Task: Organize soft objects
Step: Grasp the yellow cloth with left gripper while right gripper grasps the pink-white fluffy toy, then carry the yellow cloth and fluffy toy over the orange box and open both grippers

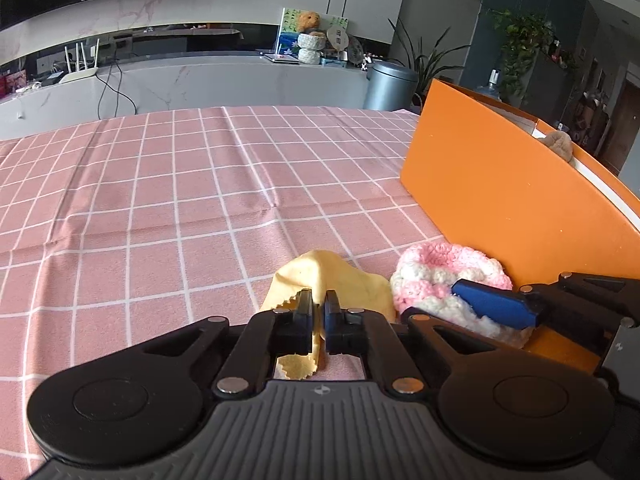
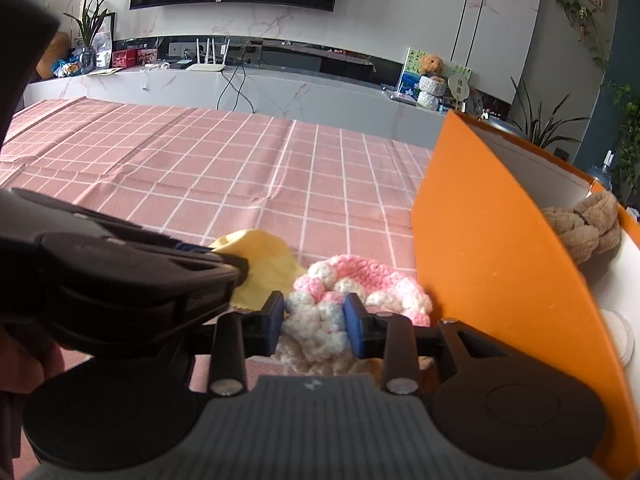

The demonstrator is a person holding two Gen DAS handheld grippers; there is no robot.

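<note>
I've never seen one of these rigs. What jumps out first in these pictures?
Probably the tall orange box on the right of the pink checked tablecloth, with a brown plush toy lying inside. Just in front of it, the left claw is pinched shut on a yellow cloth, while the right claw squeezes a pink-and-white crocheted piece.

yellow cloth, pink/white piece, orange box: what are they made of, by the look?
Yellow cloth: thin, matte woven or microfibre fabric; zigzag-cut edge, drapes in soft folds.
Pink-and-white piece: chunky crocheted yarn; bobbled stitches show.
Orange box: likely smooth matte cardboard; thin, stiff, flat walls, white inside.
</note>
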